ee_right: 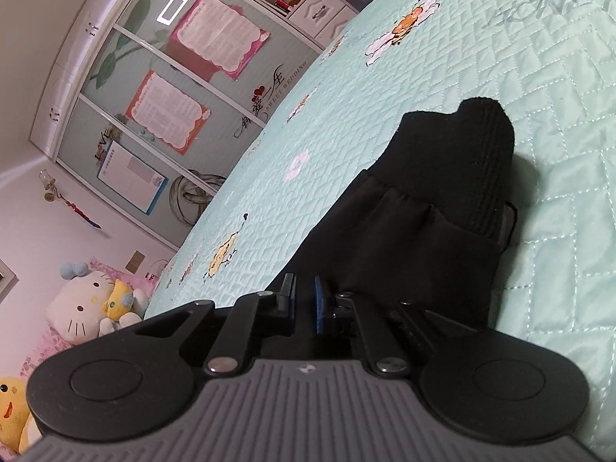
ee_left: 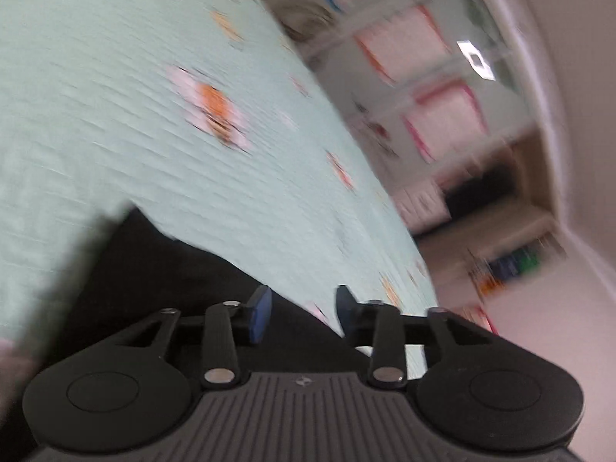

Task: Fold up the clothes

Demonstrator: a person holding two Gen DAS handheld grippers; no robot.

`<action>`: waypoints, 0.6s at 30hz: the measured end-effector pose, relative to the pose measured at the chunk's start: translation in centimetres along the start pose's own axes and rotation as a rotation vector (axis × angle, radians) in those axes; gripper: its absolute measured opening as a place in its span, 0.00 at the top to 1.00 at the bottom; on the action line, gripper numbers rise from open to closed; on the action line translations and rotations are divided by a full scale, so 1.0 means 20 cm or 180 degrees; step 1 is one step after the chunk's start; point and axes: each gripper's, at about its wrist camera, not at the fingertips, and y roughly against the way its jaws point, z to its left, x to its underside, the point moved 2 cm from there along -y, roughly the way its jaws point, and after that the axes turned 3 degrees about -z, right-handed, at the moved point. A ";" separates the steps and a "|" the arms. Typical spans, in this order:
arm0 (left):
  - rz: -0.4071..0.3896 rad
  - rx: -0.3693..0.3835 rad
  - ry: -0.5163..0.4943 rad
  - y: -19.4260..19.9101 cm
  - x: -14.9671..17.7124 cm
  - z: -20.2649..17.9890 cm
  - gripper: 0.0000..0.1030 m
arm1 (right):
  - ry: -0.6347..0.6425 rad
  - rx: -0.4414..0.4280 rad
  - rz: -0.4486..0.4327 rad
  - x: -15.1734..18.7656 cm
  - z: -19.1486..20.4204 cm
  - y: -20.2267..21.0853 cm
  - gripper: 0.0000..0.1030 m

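Black garment (ee_right: 415, 208) fabric runs under the right gripper (ee_right: 304, 304), whose jaws stand nearly pressed together; whether cloth is pinched between them is hidden. Left gripper (ee_left: 302, 313) jaws stand spread with nothing between, just above the garment's edge in a motion-blurred view. Beyond the garment stretches the mint quilted bed (ee_right: 385, 123), then a wardrobe (ee_right: 161, 88).

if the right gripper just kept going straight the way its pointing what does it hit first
Most likely the black garment: it lies right ahead of the right gripper, up to its ribbed cuff. Past that is the quilt. Depth is unclear.
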 end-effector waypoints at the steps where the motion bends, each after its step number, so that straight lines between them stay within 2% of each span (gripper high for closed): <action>1: 0.0110 -0.0068 -0.0091 -0.03 0.02 0.01 0.55 | -0.0001 0.0001 0.0001 0.00 0.00 0.00 0.92; 2: 0.0141 -0.0287 -0.0144 -0.06 0.02 0.06 0.59 | -0.0001 0.0003 0.0003 0.00 0.00 0.00 0.92; 3: 0.0111 -0.0471 -0.0116 -0.08 0.02 0.13 0.70 | 0.0001 -0.0008 0.0011 0.00 0.00 0.00 0.92; 4: 0.0066 -0.0611 -0.0025 -0.08 0.01 0.20 0.98 | 0.0010 0.0004 0.0015 0.00 0.00 -0.01 0.93; 5: -0.0025 -0.0605 0.0166 -0.07 -0.01 0.25 0.99 | 0.0022 0.0027 0.0016 0.00 0.00 -0.01 0.94; 6: -0.0132 -0.0491 0.0258 -0.03 -0.02 0.27 0.98 | 0.0034 0.0050 0.0017 0.00 0.01 -0.01 0.95; 7: -0.0172 -0.0386 0.0250 -0.01 -0.03 0.26 0.93 | 0.0046 0.0072 0.0018 0.00 0.01 -0.02 0.95; 8: -0.0151 -0.0267 0.0227 0.00 -0.03 0.23 0.79 | 0.0058 0.0090 0.0018 0.00 0.02 -0.02 0.95; 10: -0.0025 -0.0084 0.0155 -0.02 -0.04 0.20 0.62 | 0.0085 0.0121 0.0016 0.00 0.03 -0.02 0.96; 12: 0.0077 -0.0306 0.0002 -0.08 -0.06 0.23 0.71 | 0.0080 0.0158 0.0013 0.00 0.03 -0.02 0.96; 13: 0.0075 -0.0435 0.0001 -0.10 -0.08 0.25 0.92 | 0.0075 0.0177 0.0010 0.00 0.03 -0.02 0.97; 14: 0.0012 -0.0553 0.0047 -0.10 -0.09 0.28 0.98 | 0.0071 0.0196 0.0008 0.00 0.02 -0.03 1.00; 16: -0.0137 -0.0622 0.0150 -0.09 -0.11 0.29 0.97 | 0.0062 0.0234 0.0007 0.00 0.02 -0.03 1.00; 18: -0.0203 -0.0615 0.0022 -0.04 -0.09 0.23 0.89 | 0.0137 0.0314 0.0016 0.01 0.04 -0.04 1.00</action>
